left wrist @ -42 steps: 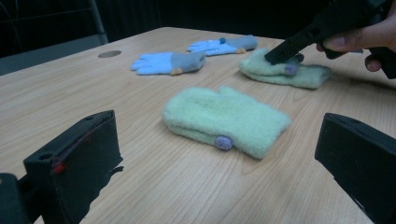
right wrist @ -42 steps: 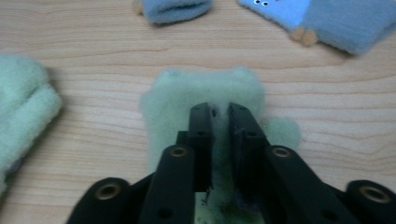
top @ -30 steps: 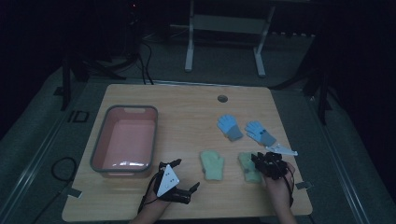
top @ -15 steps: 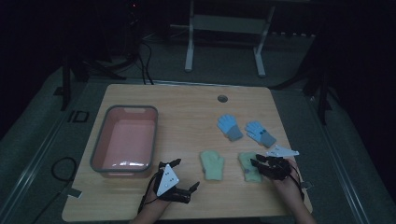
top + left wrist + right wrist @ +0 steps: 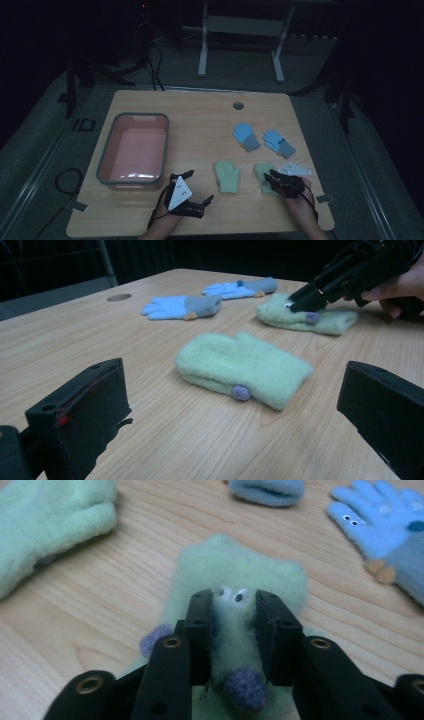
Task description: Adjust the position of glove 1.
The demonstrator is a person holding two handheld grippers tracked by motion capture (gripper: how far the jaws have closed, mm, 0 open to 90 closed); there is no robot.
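Two green mittens lie near the table's front edge, one in the middle and one to its right. My right gripper is shut on a pinch of the right mitten's fabric, beside its small eyes and purple dot. The left gripper view shows those jaws pressed onto that far mitten. My left gripper rests low on the table, jaws wide open and empty, facing the middle mitten. Two blue gloves lie farther back.
A pink basin with a grey rim stands on the left of the wooden table. A round cable hole sits near the far edge. A desk frame stands on the floor beyond the table.
My right gripper has shifted slightly left and down onto the right green mitten. The left gripper has stayed put.
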